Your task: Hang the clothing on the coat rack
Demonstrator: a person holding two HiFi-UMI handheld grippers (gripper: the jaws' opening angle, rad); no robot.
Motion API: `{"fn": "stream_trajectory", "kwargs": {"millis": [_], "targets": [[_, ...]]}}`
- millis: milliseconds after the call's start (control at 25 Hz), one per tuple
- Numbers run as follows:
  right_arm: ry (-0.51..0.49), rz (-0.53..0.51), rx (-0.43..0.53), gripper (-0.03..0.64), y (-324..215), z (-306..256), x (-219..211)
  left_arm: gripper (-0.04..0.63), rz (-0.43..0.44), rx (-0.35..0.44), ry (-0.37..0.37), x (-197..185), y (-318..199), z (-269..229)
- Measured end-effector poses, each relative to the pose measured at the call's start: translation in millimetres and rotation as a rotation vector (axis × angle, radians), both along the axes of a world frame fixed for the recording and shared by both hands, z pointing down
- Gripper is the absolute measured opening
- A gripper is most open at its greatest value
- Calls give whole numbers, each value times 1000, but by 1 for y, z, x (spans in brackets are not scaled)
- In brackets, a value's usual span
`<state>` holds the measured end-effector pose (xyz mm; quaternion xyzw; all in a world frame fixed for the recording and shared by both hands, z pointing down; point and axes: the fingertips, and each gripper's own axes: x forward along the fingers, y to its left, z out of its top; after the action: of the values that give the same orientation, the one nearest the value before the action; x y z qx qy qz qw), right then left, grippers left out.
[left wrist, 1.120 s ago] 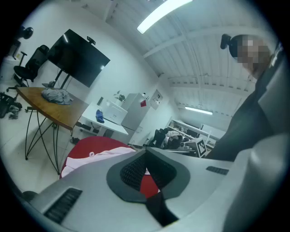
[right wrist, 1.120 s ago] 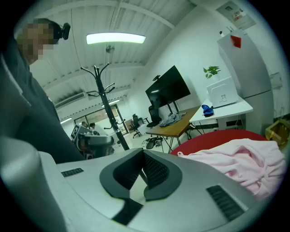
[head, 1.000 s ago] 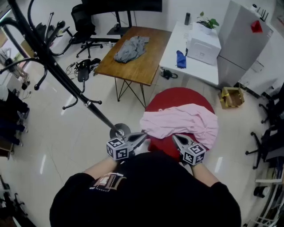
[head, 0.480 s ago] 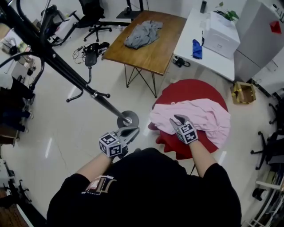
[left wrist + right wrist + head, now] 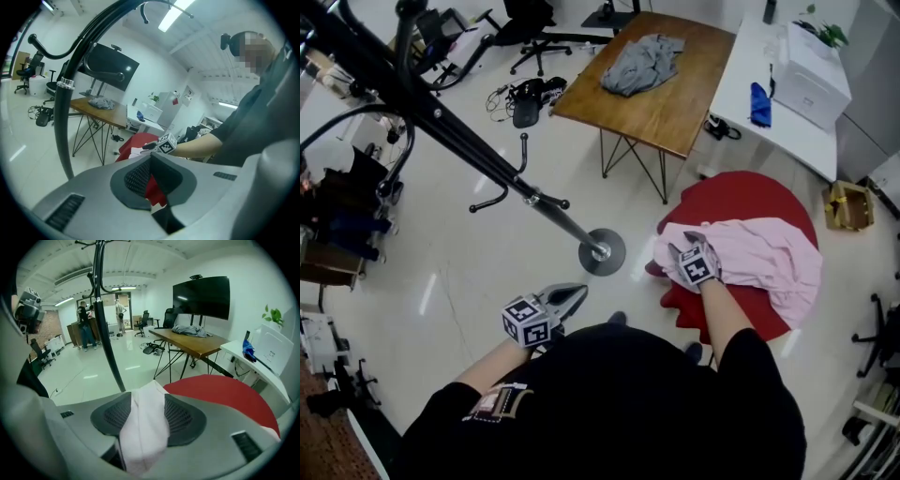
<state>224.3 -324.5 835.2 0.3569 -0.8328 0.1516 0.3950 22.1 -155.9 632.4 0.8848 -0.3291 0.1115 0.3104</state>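
Note:
A pink garment (image 5: 769,253) lies crumpled on a round red seat (image 5: 741,202). My right gripper (image 5: 688,246) is down at the garment's left edge. Its jaws have just been opening, and a fold of the pink cloth (image 5: 143,432) stands between the pads (image 5: 180,416) without being squeezed. My left gripper (image 5: 577,293) is shut and empty, held low over the floor near the rack's round base (image 5: 602,251). The black coat rack pole (image 5: 487,164) runs from that base to the upper left, with curved hooks (image 5: 502,197) on it. In the left gripper view the pole (image 5: 63,122) rises at the left.
A wooden table (image 5: 675,112) carries a grey garment (image 5: 645,64). Beside it stands a white desk (image 5: 769,122) with a white box (image 5: 811,80). Office chairs (image 5: 530,19) stand at the back, and a cardboard box (image 5: 848,204) sits at the right. People stand far off (image 5: 86,329).
My right gripper went forward and down from near my body onto the pink garment, and its jaws opened around a fold. The left gripper drifted left, still shut.

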Motion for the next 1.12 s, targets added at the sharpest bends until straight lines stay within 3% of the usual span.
{"fn": "stream_trajectory", "kwargs": {"millis": [120, 200, 240, 280, 360, 520, 640, 760, 880, 1120], "targets": [[123, -49, -50, 225, 6, 31, -4, 0, -26, -9, -15, -20, 5, 1], [168, -82, -59, 134, 12, 39, -3, 0, -40, -10, -21, -29, 8, 2], [168, -91, -49, 54, 13, 37, -3, 0, -46, -10, -19, -31, 9, 3], [150, -92, -37, 41, 14, 30, -3, 0, -51, -9, -14, -32, 9, 3], [60, -78, -14, 37, 15, 5, -4, 0, -54, -5, 0, -31, 9, 4], [-223, -32, 53, 34, 27, -87, 7, 0, -35, 16, 42, -14, 3, 1], [-450, 13, 121, 34, 48, -182, 42, 0, 4, 49, 75, 10, -3, -6], [-613, 43, 219, 32, 79, -277, 92, 0, 49, 87, 116, 40, -7, -17], [-688, 18, 331, 32, 118, -359, 141, 0, 103, 109, 155, 76, -6, -27], [-686, -63, 472, 31, 187, -455, 191, 0, 210, 209, 187, 133, -2, -65]]}}
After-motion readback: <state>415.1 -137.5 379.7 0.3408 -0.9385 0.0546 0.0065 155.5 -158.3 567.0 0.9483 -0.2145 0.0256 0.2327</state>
